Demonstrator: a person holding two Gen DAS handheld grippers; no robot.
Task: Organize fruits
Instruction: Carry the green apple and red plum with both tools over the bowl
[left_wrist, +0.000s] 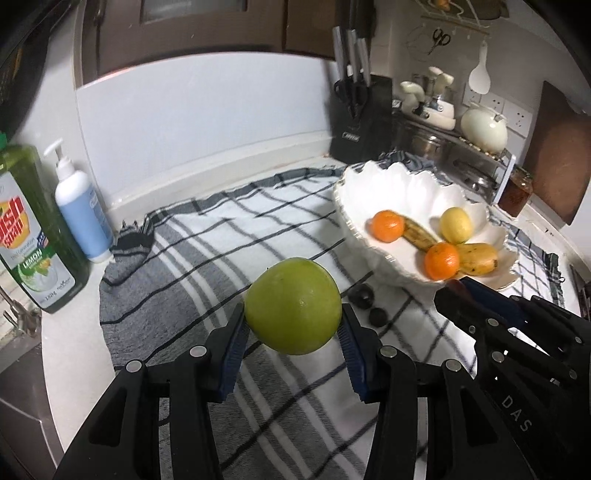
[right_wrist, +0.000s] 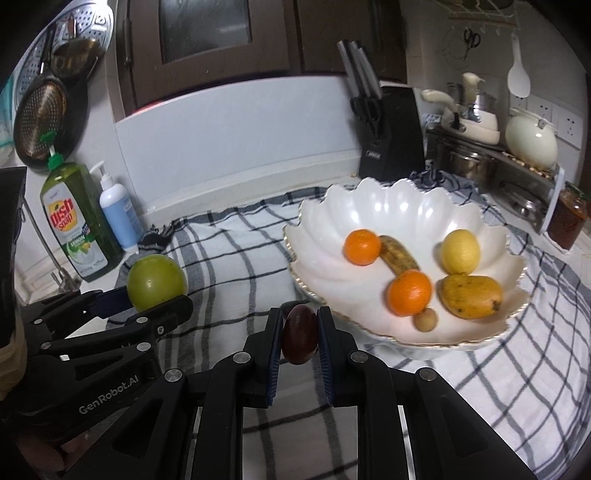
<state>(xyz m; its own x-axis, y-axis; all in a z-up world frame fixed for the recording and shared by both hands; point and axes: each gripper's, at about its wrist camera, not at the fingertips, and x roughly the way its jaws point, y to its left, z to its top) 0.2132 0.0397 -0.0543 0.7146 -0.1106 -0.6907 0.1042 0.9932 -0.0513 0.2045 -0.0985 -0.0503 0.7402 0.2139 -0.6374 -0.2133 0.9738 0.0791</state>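
My left gripper (left_wrist: 293, 325) is shut on a green apple (left_wrist: 293, 305) and holds it above the checked cloth; the apple also shows in the right wrist view (right_wrist: 156, 283). My right gripper (right_wrist: 299, 332) is shut on a small dark red fruit (right_wrist: 300, 334), just in front of the white scalloped bowl (right_wrist: 369, 206). The bowl holds two oranges (right_wrist: 362, 246) (right_wrist: 410, 292), a lemon (right_wrist: 460, 252), a mango (right_wrist: 470, 296), a banana (right_wrist: 399, 254) and a small brown fruit (right_wrist: 425, 319). Two small dark fruits (left_wrist: 361, 295) (left_wrist: 378, 316) lie on the cloth beside the bowl (left_wrist: 354, 206).
A dish soap bottle (right_wrist: 79, 229) and a pump bottle (right_wrist: 120, 218) stand at the left by the wall. A knife block (right_wrist: 391, 136) stands behind the bowl. A rack with pots and a teapot (right_wrist: 532, 142) and a jar (right_wrist: 567, 218) are at the right.
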